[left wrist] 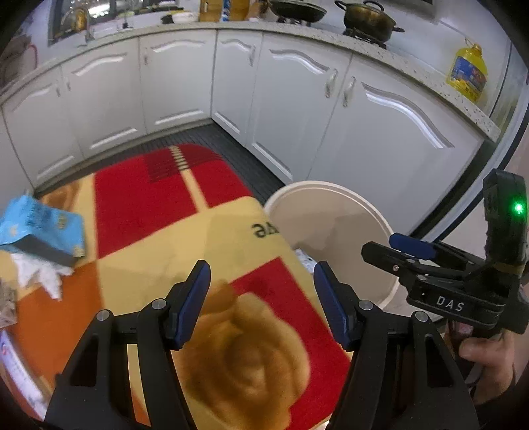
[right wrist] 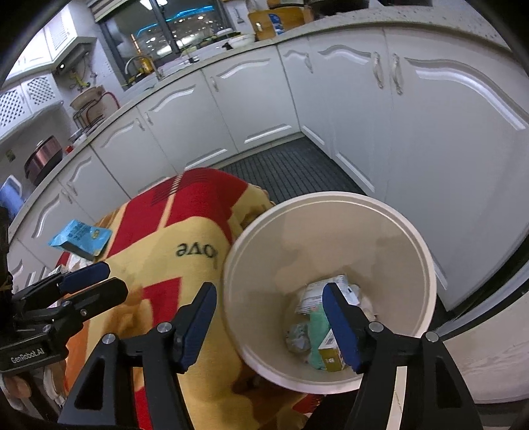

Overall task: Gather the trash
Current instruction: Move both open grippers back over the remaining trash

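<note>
My left gripper (left wrist: 261,291) and right gripper (right wrist: 267,317) hang spread, empty. Bin (right wrist: 420,251) stands upright, mouth up, scraps inside, beside the blanket's (right wrist: 198,238) edge. Blue packet (left wrist: 39,228) lies flat far left.

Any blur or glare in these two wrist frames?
Left wrist: blanket near the fingers is smeared, cabinets sharp with streak highlights, heavy fisheye bend. Right wrist: crisper, bin contents readable, window shows bright light spots, corners vignetted.
</note>
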Available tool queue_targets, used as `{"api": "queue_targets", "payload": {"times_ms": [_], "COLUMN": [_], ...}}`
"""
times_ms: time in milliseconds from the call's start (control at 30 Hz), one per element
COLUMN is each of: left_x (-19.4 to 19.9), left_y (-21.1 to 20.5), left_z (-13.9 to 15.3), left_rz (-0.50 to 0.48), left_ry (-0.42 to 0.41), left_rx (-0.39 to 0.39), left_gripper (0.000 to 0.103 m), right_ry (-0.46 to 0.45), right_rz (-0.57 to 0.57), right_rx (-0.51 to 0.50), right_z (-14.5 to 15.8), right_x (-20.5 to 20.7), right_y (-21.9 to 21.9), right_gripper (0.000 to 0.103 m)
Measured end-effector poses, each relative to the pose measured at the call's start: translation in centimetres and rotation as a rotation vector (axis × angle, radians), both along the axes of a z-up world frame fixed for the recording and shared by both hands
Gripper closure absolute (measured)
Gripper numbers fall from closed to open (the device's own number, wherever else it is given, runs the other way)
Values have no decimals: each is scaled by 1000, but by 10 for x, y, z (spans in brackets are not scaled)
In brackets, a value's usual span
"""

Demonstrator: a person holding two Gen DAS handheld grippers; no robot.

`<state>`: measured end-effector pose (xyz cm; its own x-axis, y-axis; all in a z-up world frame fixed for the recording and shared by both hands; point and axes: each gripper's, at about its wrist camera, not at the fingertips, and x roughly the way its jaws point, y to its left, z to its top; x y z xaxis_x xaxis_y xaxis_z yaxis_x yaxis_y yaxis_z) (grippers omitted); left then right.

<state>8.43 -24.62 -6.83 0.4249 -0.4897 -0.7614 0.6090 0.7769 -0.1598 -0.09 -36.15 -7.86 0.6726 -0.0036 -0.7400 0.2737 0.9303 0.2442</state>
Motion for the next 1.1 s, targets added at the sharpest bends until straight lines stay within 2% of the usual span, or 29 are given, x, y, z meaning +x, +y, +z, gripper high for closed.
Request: {"api": "queue_targets", "payload": {"times_ms": [233, 667, 867, 967, 1100], "left_x": [-6, -6, -2, 4, 20], "left_y": [37, 138, 197, 223, 246], "left_z": [9, 10, 3, -5, -19], "left_rz": [67, 236, 340, 397, 471], "left_ry": [-48, -31, 14, 57, 130], "left_rx": [7, 7, 22, 23, -26], "left_gripper": [39, 39, 39, 35, 34], "right_ry": [-23, -23, -9, -2, 4], "right_rz": [68, 253, 322, 345, 375], "right_rx": [-14, -22, -19, -13, -7], "right_z": [13, 18, 14, 12, 9], "right_x": [7, 35, 48, 53, 60], "right_y": [36, 119, 151, 162, 176], "right_gripper": [37, 33, 33, 29, 28]}}
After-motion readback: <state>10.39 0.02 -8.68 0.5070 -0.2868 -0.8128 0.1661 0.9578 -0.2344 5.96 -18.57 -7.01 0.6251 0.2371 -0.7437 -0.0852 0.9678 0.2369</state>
